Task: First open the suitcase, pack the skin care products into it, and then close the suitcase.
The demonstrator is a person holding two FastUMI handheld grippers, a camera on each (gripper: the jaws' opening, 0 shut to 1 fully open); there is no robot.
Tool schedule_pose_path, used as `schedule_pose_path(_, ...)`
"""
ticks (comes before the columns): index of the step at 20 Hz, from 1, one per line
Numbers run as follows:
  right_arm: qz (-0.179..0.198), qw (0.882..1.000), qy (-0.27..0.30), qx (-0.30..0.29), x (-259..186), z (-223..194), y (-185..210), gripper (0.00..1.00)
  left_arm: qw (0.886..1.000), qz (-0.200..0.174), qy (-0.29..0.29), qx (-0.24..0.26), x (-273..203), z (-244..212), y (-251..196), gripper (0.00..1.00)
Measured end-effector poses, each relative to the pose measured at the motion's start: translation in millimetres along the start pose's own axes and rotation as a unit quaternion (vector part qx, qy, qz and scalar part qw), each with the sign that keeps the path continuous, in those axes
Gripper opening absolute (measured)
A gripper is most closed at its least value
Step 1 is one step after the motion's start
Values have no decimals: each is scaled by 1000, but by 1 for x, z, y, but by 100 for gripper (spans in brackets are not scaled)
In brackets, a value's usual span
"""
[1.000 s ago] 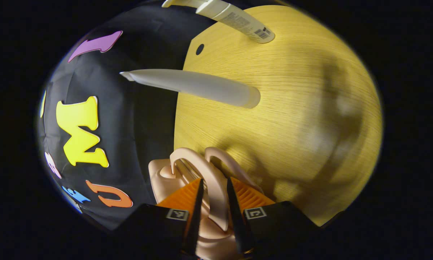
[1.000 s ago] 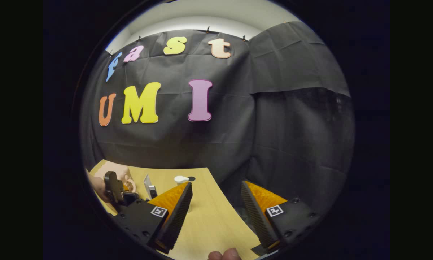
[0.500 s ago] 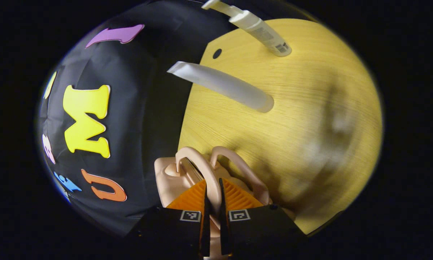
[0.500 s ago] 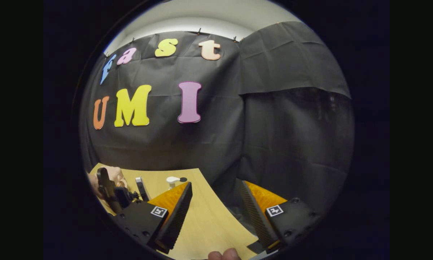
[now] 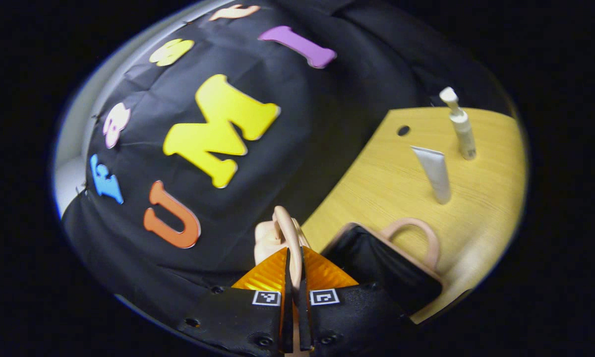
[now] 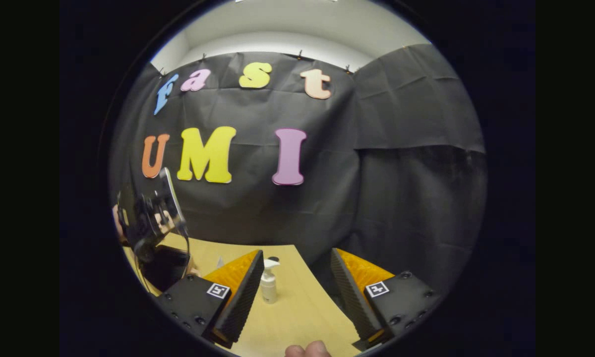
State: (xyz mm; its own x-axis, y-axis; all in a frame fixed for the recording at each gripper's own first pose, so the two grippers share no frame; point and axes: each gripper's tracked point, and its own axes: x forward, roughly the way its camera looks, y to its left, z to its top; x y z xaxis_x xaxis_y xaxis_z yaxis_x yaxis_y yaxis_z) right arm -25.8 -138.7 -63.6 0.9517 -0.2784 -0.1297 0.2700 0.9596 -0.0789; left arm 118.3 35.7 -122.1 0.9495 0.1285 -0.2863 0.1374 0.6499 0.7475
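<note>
Left gripper (image 5: 293, 277): I have it clenched on one handle (image 5: 288, 233) of the suitcase (image 5: 377, 265), lifting that half; dark lining shows in the gap.
Suitcase: small, peach-coloured, at the near left edge of the table (image 5: 386, 183), lid partly raised, second handle (image 5: 416, 235) resting on the lower half.
Right gripper (image 6: 297, 292): released, jaws wide, holding nothing, hovering over the table's right side.
Tube (image 5: 436, 171): standing upright beyond the suitcase, long axis vertical.
Pump bottle (image 6: 268, 282): upright, farther back, just ahead of my right gripper.
Key relation: both products lie to the right of the suitcase; I judge the free right gripper is nearer them.
</note>
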Motion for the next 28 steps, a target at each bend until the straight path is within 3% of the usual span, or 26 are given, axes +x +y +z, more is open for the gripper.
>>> schedule_pose_path(5,57,998,-10,-25,3,22,66,80,986,52,-21,-158,11,-73,108,7)
schedule_pose_path(8,77,997,-6,-32,2,27,99,81,963,76,-40,-255,10,-127,148,7)
schedule_pose_path(14,106,992,1,-68,-7,26,148,81,933,110,15,-343,49,-263,186,7)
schedule_pose_path(18,108,991,8,-82,-9,22,167,80,902,94,87,-413,72,-352,159,7)
schedule_pose_path(21,97,991,25,-84,-7,14,170,81,868,58,153,-469,95,-390,123,8)
schedule_pose_path(23,87,992,34,-86,-8,9,166,81,853,43,170,-492,103,-396,113,10)
schedule_pose_path(26,76,992,43,-86,-5,6,162,80,837,34,190,-512,109,-409,98,13)
schedule_pose_path(28,74,993,45,-85,-4,3,162,81,837,41,201,-508,110,-416,98,19)
